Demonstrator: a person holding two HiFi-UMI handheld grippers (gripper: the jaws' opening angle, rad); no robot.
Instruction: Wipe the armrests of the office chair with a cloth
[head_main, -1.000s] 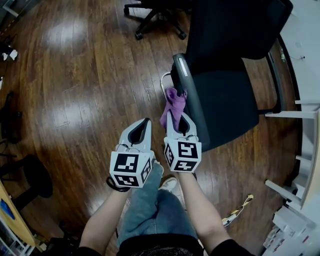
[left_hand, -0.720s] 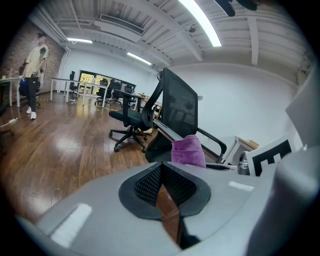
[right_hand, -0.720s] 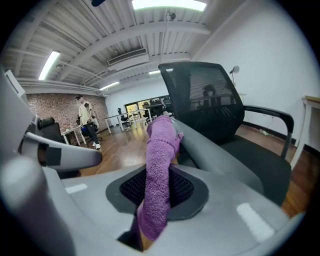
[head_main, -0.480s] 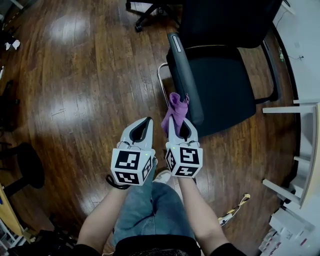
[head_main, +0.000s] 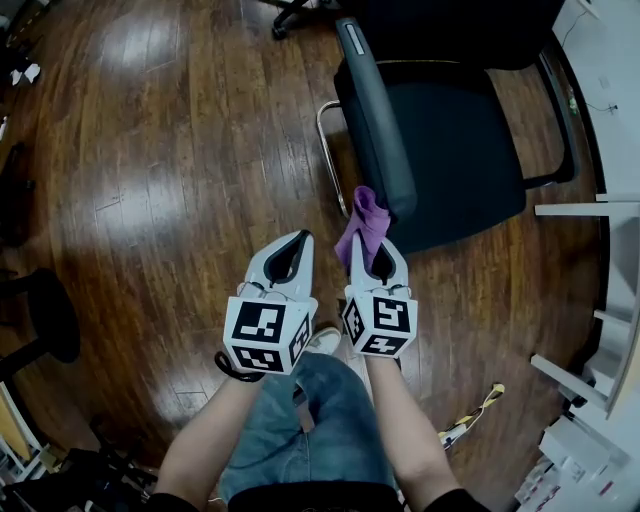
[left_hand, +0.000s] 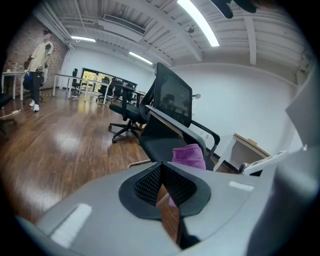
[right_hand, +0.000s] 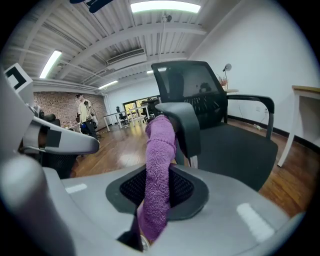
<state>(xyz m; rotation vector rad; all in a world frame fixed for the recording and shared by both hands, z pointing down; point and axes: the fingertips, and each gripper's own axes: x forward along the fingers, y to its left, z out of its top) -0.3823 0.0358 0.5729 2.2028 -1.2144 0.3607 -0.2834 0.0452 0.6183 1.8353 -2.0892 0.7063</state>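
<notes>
Cloth (head_main: 362, 216) pinched in right gripper (head_main: 367, 242), beside armrest (head_main: 372, 110) end, left gripper (head_main: 299, 241) closed

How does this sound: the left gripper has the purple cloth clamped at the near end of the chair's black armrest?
Wrong gripper. The right gripper has the purple cloth clamped, as the right gripper view shows; the left gripper is shut on nothing. The cloth is at the near end of the black armrest.

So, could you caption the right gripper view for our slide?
Right hand-held gripper holds a purple cloth at the chair's armrest.
</notes>
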